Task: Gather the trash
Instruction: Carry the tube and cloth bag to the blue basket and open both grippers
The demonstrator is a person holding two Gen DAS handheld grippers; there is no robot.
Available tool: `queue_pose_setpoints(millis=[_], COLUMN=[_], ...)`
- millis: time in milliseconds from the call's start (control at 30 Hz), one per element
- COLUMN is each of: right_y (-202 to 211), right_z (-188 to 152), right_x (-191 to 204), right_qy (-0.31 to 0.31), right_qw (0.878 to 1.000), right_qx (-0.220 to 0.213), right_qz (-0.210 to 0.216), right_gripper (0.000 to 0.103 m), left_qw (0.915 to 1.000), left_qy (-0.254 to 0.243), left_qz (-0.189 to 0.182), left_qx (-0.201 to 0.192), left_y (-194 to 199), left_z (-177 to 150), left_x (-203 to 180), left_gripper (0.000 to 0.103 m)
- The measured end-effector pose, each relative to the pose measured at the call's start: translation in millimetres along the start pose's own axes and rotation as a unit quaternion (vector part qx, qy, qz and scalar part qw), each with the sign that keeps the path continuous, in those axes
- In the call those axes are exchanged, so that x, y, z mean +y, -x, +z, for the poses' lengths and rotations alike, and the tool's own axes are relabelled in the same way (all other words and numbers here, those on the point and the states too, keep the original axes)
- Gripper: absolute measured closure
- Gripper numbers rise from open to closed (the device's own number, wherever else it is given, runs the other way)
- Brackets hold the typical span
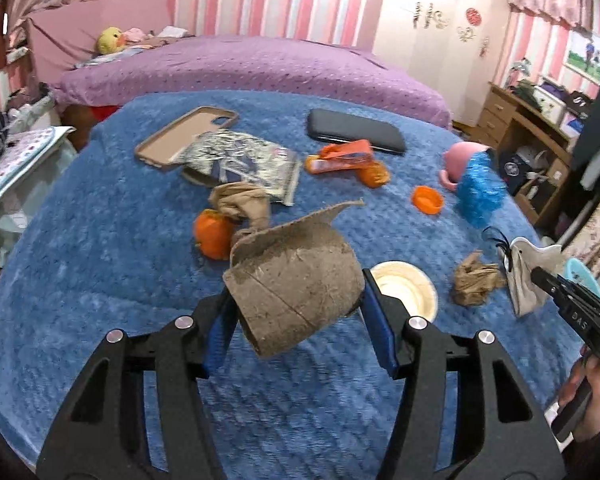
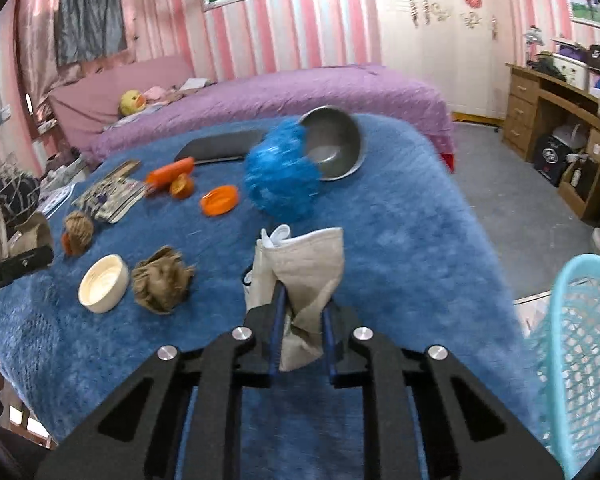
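Observation:
My left gripper (image 1: pixel 296 312) is shut on a brown cardboard tube (image 1: pixel 296 280) and holds it tilted above the blue blanket (image 1: pixel 100 280). In the right wrist view this gripper (image 2: pixel 16 266) and its tube (image 2: pixel 32 232) show at the left edge. My right gripper (image 2: pixel 302 320) is shut on a crumpled beige face mask (image 2: pixel 308 272), which stands up between the pads. In the left wrist view the right gripper (image 1: pixel 556 284) enters from the right with the mask (image 1: pixel 528 280) hanging from it. A hand grips its handle low on the right.
On the blanket lie crumpled brown paper (image 2: pixel 160 280), a white lid (image 2: pixel 104 284), an orange cap (image 2: pixel 219 200), a blue tinsel ball (image 2: pixel 280 172) against a metal-lined cup (image 2: pixel 336 148), a foil packet (image 1: pixel 240 160), a phone case (image 1: pixel 180 136). A cyan mesh basket (image 2: pixel 580 340) stands right.

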State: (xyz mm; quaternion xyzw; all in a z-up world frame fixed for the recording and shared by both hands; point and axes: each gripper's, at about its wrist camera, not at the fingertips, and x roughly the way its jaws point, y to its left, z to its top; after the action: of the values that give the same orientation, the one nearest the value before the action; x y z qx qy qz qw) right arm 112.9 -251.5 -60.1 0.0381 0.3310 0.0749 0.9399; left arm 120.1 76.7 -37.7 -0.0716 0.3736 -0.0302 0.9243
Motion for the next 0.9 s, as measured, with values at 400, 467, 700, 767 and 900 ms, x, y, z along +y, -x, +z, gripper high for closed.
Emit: queue_pose_setpoints(millis=[400, 467, 700, 767, 900], right_y=[56, 67, 118, 133, 153], right_z=[13, 15, -1, -10, -25], right_x=[-79, -97, -201, -234, -279], right_qy=[-0.012, -0.005, -0.022, -0.043, -0.067], right_qw=[0.999, 0.998, 0.989, 0.984, 0.978], right_qx=[-0.033, -0.035, -0.029, -0.028, -0.021], right_qz=[-0.027, -0.046, -0.147, -0.170, -0.199], right_gripper=[0.086, 0.086, 0.086, 0.086, 0.086], left_qw=[0.9966, 0.9948, 0.9867, 0.9832, 0.9734], left_qy=[-0.079, -0.099, -0.144, -0.157, -0.183], left_qz=[-0.002, -0.009, -0.072, -0.090, -0.137], left_qx=[-0.021, -0.022, -0.021, -0.022, -0.006], left_y=[10, 8, -3, -5, -9], left_z=[10, 7, -14, -23, -48], left_x=[-114, -150, -275, -309, -384], left_gripper=[0.047, 0.047, 0.047, 0.047, 0.047])
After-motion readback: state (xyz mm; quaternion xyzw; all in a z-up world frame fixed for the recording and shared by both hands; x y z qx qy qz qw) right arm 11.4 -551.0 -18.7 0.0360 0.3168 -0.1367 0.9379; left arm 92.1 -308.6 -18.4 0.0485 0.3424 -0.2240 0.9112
